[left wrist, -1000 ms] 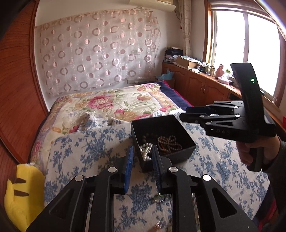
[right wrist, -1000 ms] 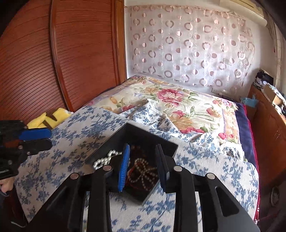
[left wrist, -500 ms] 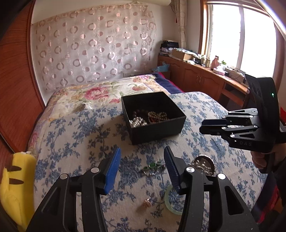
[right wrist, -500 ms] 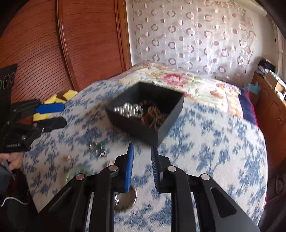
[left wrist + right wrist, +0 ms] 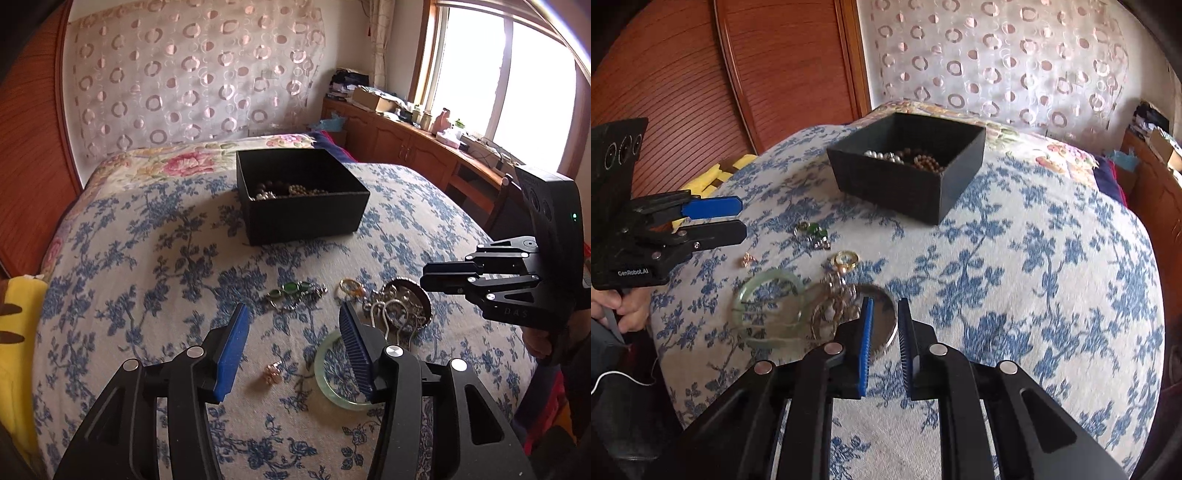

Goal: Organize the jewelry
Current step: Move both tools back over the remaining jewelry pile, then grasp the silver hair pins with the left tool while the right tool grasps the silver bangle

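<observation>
While poised over a blue-flowered bedspread (image 5: pixel 155 258), left gripper (image 5: pixel 291 317) half spread, empty; right gripper (image 5: pixel 884 314) narrowed to a slim gap above a round metal dish (image 5: pixel 882 317), gripping nothing. Loose jewelry (image 5: pixel 295 291) nearby; black box (image 5: pixel 299 199) of beads beyond. Patterned curtain (image 5: pixel 192 81) behind.

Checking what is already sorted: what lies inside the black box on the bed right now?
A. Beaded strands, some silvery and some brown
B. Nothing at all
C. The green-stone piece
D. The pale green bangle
A: the black box holds silvery and brown beaded strands, while the pale green bangle lies outside on the blue-flowered bedspread.
</observation>
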